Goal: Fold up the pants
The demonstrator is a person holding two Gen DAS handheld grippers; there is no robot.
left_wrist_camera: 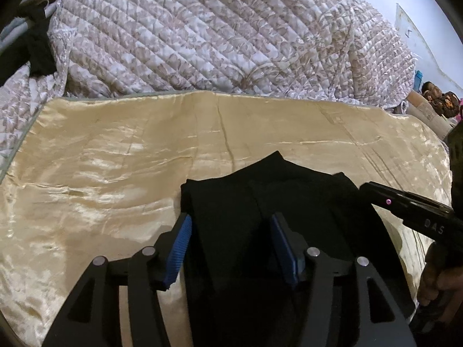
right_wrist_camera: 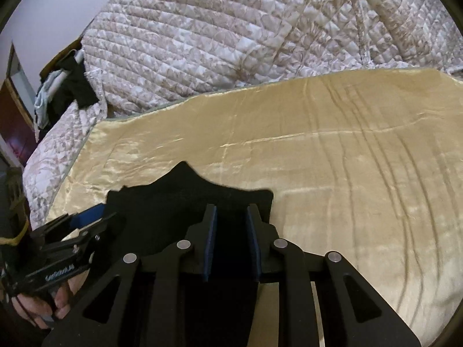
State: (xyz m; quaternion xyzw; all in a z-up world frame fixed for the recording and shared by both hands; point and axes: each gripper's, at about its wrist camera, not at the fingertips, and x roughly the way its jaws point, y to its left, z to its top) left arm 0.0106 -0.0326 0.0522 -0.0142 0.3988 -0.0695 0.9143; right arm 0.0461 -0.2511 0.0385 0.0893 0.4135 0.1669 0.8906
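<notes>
Both tongs, left point(left_wrist_camera: 230, 248) & right point(right_wrist_camera: 230, 241), sit spread apart over the black pants point(left_wrist_camera: 260, 190), pads gripping nothing. Pants lie near you on the gold satin sheet point(left_wrist_camera: 115, 159): soft, limp, light, prob. slippery underneath; pinch far corners. Quilted bedspread point(left_wrist_camera: 202, 34) bunched beyond.

Pretty soft, even indoor light in both views, no hard shadows. The gold satin sheet point(left_wrist_camera: 115, 173) throws streaky glare, while the black pants point(left_wrist_camera: 260, 202) are so dark they're basically a detail-less blob. Heavy fisheye bending and dark vignetted corners.
</notes>
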